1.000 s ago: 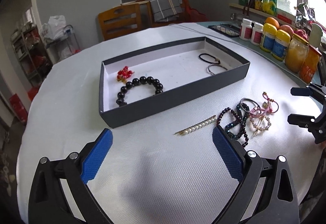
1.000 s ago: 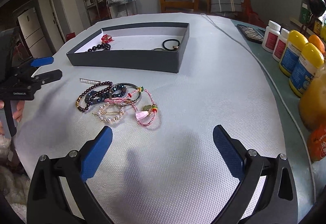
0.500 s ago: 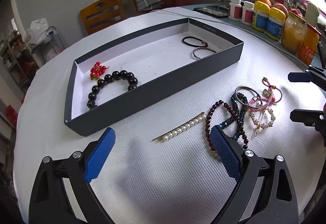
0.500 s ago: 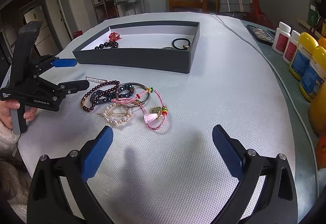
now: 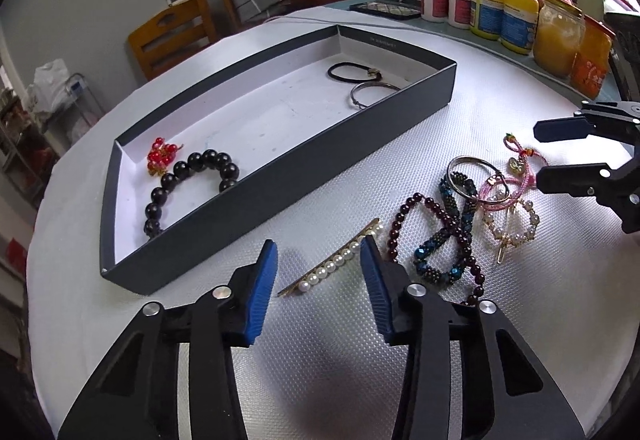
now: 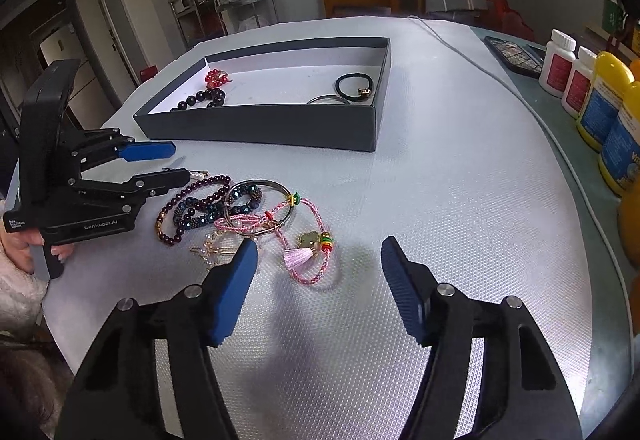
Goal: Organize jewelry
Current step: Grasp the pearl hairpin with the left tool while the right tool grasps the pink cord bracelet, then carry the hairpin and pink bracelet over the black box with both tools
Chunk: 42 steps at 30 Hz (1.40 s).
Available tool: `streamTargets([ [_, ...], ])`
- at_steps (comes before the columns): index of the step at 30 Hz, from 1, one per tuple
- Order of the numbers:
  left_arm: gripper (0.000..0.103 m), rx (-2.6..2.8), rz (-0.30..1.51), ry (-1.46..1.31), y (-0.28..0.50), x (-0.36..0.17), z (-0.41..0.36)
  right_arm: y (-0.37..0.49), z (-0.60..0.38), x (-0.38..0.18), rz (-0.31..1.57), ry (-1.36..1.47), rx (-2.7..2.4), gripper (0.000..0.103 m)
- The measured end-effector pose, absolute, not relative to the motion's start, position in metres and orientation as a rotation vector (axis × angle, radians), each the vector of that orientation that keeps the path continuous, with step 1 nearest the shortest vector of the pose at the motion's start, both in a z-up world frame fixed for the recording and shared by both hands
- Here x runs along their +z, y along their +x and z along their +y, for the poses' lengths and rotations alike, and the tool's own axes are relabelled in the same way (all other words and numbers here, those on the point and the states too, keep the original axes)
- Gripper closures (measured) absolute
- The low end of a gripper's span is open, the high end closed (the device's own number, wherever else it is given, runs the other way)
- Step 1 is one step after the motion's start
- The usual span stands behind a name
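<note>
A dark shallow box (image 5: 304, 176) (image 6: 280, 124) holds a black bead bracelet (image 5: 188, 180), a red bead cluster (image 5: 160, 156), a black hair tie (image 5: 352, 73) and a metal ring (image 5: 370, 92). A pearl hair pin (image 5: 334, 264) lies on the white table in front of the box. My left gripper (image 5: 318, 260) (image 6: 176, 164) is open, its fingers on either side of the pin. A pile of bracelets (image 5: 460, 216) (image 6: 240, 212) lies to the right. My right gripper (image 6: 316, 264) (image 5: 538, 150) is open over the pink cord bracelet (image 6: 304, 248).
Bottles and jars (image 5: 500, 16) (image 6: 600, 104) line the table's right edge, with a dark flat case (image 6: 516, 54) and a white cable (image 6: 520, 108). Wooden chairs (image 5: 168, 36) stand behind the table. A metal shelf rack (image 6: 200, 8) is at the far left.
My left gripper moved forward and down to the pearl pin and its fingers narrowed around it. My right gripper moved closer to the pink bracelet and narrowed too.
</note>
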<state>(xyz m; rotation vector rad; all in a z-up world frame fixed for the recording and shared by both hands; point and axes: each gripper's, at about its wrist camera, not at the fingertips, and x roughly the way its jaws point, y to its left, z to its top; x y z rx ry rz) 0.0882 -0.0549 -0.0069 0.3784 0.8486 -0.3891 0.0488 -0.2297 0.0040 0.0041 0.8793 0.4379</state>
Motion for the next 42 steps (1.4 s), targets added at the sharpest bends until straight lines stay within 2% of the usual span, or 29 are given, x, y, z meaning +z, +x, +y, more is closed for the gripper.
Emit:
streamTargets([
  [5,0.083,-0.441,0.875,0.342,0.084,-0.007,-0.050,0.054,-0.226,0.003,0.888,-0.021,0.415,0.054],
  [8,0.087,-0.431,0.870,0.350,0.077,-0.007,-0.047,0.055,-0.222,0.000,0.899,-0.036,0.430,0.065],
  [11,0.091,-0.424,0.873,0.351,0.071,-0.008,-0.044,0.054,-0.221,-0.001,0.906,-0.021,0.454,0.068],
  [15,0.092,-0.416,0.867,0.362,0.067,-0.008,-0.044,0.054,-0.218,-0.001,0.911,-0.027,0.457,0.095],
  [16,0.092,-0.417,0.868,0.364,0.066,-0.008,-0.045,0.053,-0.217,-0.001,0.907,-0.032,0.459,0.097],
  [20,0.096,-0.405,0.869,0.346,0.065,-0.006,-0.041,0.048,-0.215,0.005,0.882,-0.038,0.462,0.097],
  [42,0.096,-0.358,0.741,0.266,0.038,0.043,-0.006,0.061,-0.195,0.105,0.653,-0.066,0.460,0.097],
])
